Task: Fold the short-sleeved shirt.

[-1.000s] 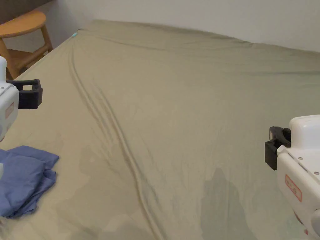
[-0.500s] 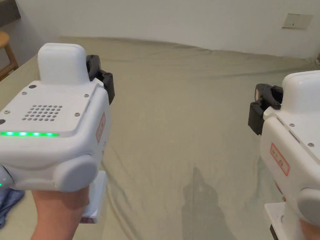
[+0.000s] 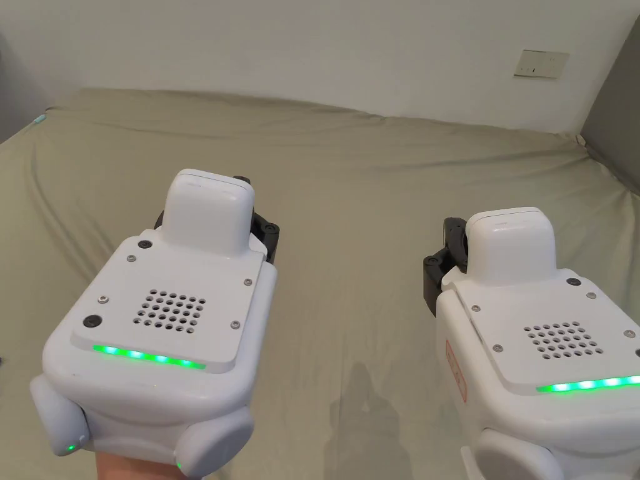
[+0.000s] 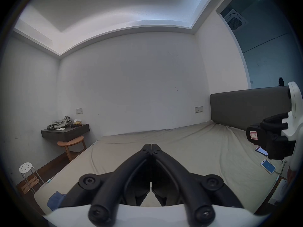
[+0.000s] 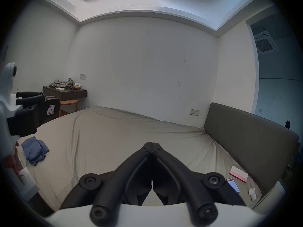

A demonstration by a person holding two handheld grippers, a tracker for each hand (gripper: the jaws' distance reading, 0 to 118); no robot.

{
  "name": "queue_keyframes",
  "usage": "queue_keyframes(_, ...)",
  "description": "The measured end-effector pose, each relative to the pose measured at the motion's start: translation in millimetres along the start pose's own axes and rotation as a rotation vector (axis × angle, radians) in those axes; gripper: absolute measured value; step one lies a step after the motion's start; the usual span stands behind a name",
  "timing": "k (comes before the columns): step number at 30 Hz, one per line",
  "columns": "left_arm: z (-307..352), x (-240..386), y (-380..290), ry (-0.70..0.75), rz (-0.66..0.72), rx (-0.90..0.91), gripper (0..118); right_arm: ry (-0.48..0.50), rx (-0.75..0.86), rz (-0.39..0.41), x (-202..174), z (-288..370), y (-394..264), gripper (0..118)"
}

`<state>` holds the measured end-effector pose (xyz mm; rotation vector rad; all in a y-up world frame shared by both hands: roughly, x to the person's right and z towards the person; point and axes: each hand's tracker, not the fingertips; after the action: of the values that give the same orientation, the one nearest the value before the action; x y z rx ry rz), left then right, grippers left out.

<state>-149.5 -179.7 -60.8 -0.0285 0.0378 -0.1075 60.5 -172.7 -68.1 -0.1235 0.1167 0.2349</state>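
1. Two claws are held over one bed (image 3: 350, 187) covered in an olive sheet: the left claw (image 4: 151, 146) and the right claw (image 5: 152, 144), side by side in the head view and well apart from each other.
2. One blue short-sleeved shirt (image 5: 35, 150) lies crumpled near the bed's left edge, close to the person, apart from both claws.
3. Two phones (image 4: 267, 166) and one white-and-pink box (image 5: 238, 174) lie on the bed's right side near the dark headboard (image 5: 250, 132).
4. Beyond the bed's far left corner stand one wooden stool (image 4: 72, 144), one dark wall shelf (image 4: 65, 132) carrying a bundle of grey cloth, and one white perforated stool (image 4: 26, 166).
5. In the left gripper view the shirt is mostly hidden behind the claw's own linkage; a small white object by the box is too small to identify.
6. Both claws are clenched with their jaws meeting and nothing between them. Each points level across the bed toward the far wall. A hand (image 3: 134, 467) shows under the left housing, cut off by the frame.
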Motion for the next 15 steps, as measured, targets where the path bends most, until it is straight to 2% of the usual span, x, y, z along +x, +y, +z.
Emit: queue_keyframes(15,-0.2,2.5,7.2,0.015,-0.013,0.02,0,-0.008,0.011,0.007,-8.6,5.0,8.2,0)
